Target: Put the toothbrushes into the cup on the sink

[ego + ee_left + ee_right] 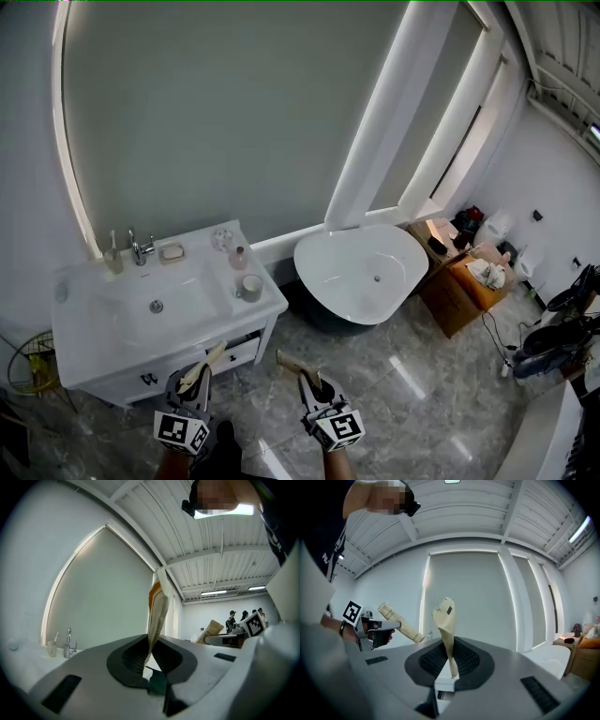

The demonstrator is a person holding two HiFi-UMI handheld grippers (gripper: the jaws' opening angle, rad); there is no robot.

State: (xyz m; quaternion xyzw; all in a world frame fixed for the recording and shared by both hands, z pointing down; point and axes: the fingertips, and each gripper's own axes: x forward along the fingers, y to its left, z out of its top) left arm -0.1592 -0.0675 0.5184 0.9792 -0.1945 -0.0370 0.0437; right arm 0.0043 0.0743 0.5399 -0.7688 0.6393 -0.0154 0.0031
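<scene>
The white sink cabinet point(267, 305) stands at the left, with a pale cup point(250, 287) on its front right corner. My left gripper point(199, 377) is shut on a paper-wrapped toothbrush point(212, 360), below the cabinet's front. My right gripper point(309, 380) is shut on a second wrapped toothbrush point(292, 363), over the grey floor. In the left gripper view the beige wrapper point(157, 613) stands up from the closed jaws. In the right gripper view the other wrapper point(446, 627) sticks up the same way. Both grippers are some way short of the cup.
On the sink top are a faucet point(141, 248), a soap dish point(172, 251), a glass holding a brush point(113, 260) and a pink bottle point(240, 258). A white bathtub point(361, 272) stands at the centre, a wooden cabinet point(464, 286) to its right. People stand far off point(232, 618).
</scene>
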